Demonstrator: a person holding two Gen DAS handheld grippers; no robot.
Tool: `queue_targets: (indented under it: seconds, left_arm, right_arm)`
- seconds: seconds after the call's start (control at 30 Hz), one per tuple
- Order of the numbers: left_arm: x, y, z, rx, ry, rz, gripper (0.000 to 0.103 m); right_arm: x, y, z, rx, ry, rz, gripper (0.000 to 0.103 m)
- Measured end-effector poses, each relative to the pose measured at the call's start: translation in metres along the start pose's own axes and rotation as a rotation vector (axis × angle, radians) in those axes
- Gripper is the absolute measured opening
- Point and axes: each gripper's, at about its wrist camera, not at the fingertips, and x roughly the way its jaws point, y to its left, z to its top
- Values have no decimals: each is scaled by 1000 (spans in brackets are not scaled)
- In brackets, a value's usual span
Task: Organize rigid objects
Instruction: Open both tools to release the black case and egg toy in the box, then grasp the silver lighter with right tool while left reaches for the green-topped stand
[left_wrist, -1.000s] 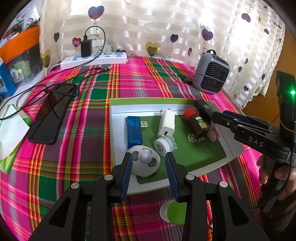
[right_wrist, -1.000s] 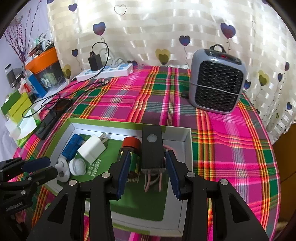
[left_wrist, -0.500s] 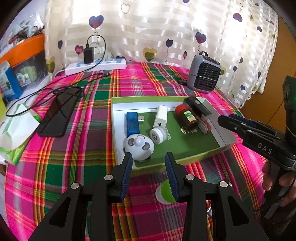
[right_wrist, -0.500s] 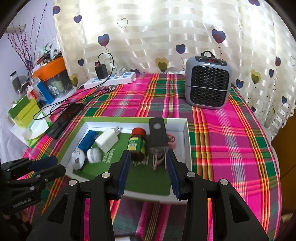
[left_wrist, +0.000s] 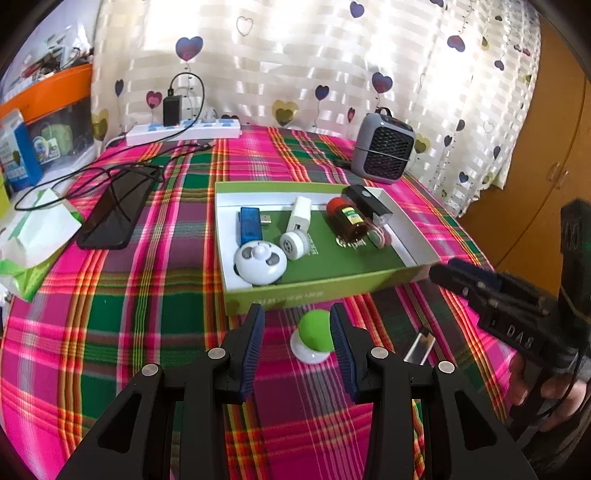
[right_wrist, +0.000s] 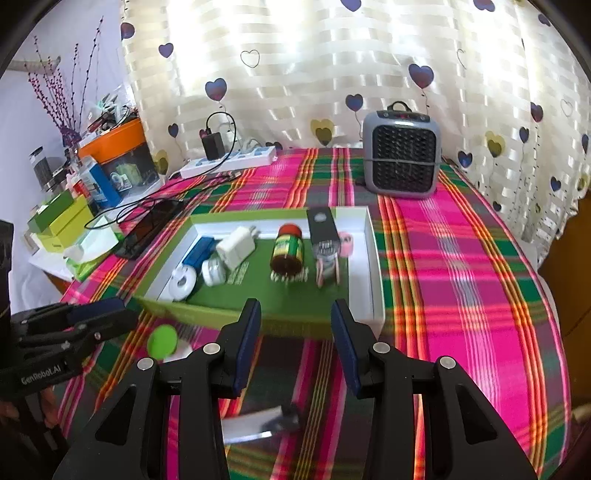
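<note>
Here, both tools are released and grasp nothing. The left tool hovers with the green-and-white knob between its fingers, untouched, on the plaid worktop just beside the near wall of the green box. The right tool hangs over that wall. The box holds a blue USB stick, white charger, brown bottle and round white gadget.

We saw a woven plaid cloth covering the table, matt and slightly ribbed. On it lay a cardboard box with glossy green walls, holding a smooth white plastic charger and an amber bottle. Left of the box lay a glossy black phone.
</note>
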Motion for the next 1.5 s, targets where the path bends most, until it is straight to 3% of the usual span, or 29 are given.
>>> queue_targets:
  seconds: [0.2, 0.4, 0.47, 0.53, 0.97, 1.2, 1.5]
  left_arm:
    - [-5, 1, -11, -10, 0, -14, 36]
    - [-7, 3, -20, -21, 8, -18, 36]
    - [-8, 4, -23, -22, 11, -14, 36]
    - [-8, 4, -25, -22, 13, -17, 36]
    - [-7, 8, -29, -29, 18, -23, 36]
    - [-4, 7, -30, -25, 24, -36, 36]
    - [-1, 1, -31, -8, 42, -53, 36]
  right_arm:
    - [-5, 13, -25, -10, 31, -9, 41]
    - [0, 22, -40, 5, 56, -82, 42]
    - [1, 23, -41, 12, 57, -96, 44]
    - [1, 24, -43, 19, 56, -108, 55]
    - [10, 37, -55, -6, 105, -168, 55]
    - [6, 34, -63, -46, 142, -241, 55]
    - [-6, 20, -72, -47, 139, -258, 55]
